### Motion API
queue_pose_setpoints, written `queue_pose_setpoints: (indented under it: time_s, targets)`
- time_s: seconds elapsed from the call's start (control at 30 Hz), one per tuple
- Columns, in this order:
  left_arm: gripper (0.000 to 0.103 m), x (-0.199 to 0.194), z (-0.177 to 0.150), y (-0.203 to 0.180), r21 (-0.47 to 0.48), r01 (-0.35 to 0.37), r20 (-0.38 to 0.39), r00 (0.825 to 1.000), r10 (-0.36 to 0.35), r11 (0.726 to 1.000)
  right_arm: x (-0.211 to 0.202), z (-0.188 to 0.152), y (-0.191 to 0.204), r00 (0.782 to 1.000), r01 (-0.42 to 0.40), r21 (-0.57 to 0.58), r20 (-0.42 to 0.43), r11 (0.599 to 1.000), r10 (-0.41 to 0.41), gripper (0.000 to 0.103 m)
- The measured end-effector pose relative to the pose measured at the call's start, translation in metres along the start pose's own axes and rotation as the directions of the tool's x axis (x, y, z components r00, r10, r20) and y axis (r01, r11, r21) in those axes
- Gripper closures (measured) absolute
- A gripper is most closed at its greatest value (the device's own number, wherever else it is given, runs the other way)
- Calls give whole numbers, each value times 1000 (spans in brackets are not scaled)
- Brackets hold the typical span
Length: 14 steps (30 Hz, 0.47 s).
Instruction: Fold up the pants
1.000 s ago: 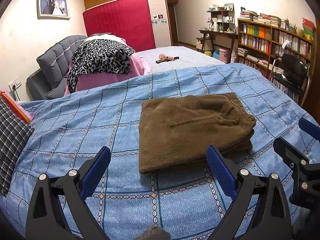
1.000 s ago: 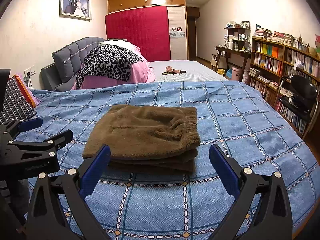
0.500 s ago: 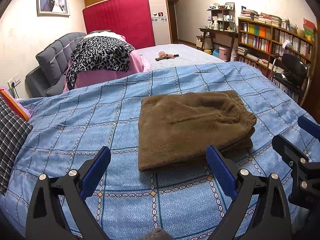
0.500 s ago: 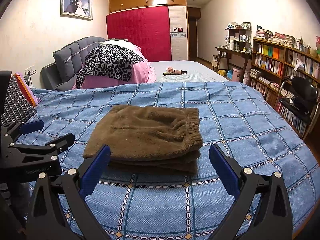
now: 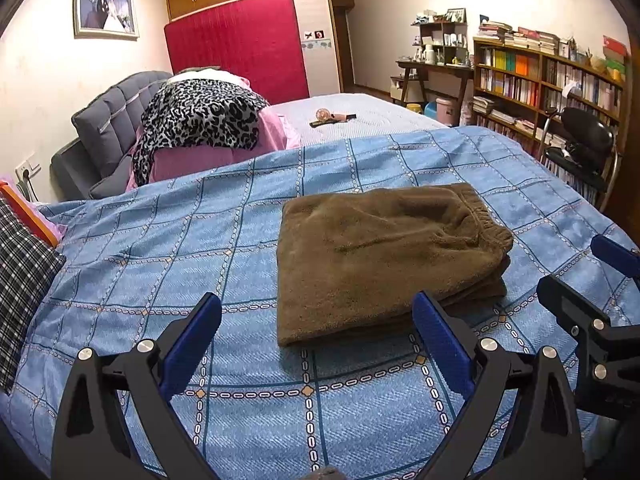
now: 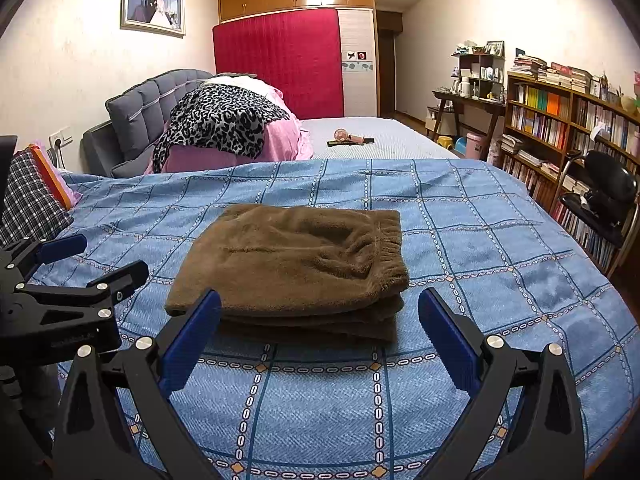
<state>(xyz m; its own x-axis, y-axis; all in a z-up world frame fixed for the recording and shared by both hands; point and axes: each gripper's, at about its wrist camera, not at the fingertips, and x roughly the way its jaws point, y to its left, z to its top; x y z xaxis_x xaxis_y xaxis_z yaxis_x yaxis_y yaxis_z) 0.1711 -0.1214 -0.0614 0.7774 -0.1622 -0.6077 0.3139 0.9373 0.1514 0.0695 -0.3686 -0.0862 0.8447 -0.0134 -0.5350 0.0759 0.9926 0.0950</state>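
Brown fleece pants [image 5: 380, 256] lie folded in a thick flat stack on the blue checked bedspread [image 5: 168, 264], elastic waistband to the right. They also show in the right wrist view [image 6: 296, 264]. My left gripper [image 5: 316, 344] is open and empty, held above the bedspread just in front of the stack's near left corner. My right gripper [image 6: 318, 338] is open and empty, just in front of the stack's near edge. Each gripper shows in the other's view: the right one [image 5: 600, 300] and the left one [image 6: 68, 276].
A leopard-print blanket [image 5: 200, 116] on pink bedding lies at the grey headboard [image 5: 108, 120]. A checked pillow [image 5: 20, 288] lies at the left. A small fan [image 5: 332, 117] lies on the far mattress. A bookshelf [image 5: 552, 84] and black chair [image 5: 584, 144] stand right of the bed.
Both grippers have drifted slightly back and up from the pants. The folded stack has not moved and both grippers stay open.
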Motion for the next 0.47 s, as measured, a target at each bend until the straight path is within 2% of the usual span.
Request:
queue_pose_setpoints:
  time_s: [0.2,0.47]
  targets:
    - [8,2,0,1,2,0,-2,1000,0,1000,3,-2,-2,1000,-1,5,-7,1000,1,3]
    - [8,12,-3,11,-41,-8,-52,999,6,999,7,-5,-2,1000,0,7,-21,1000,0,3]
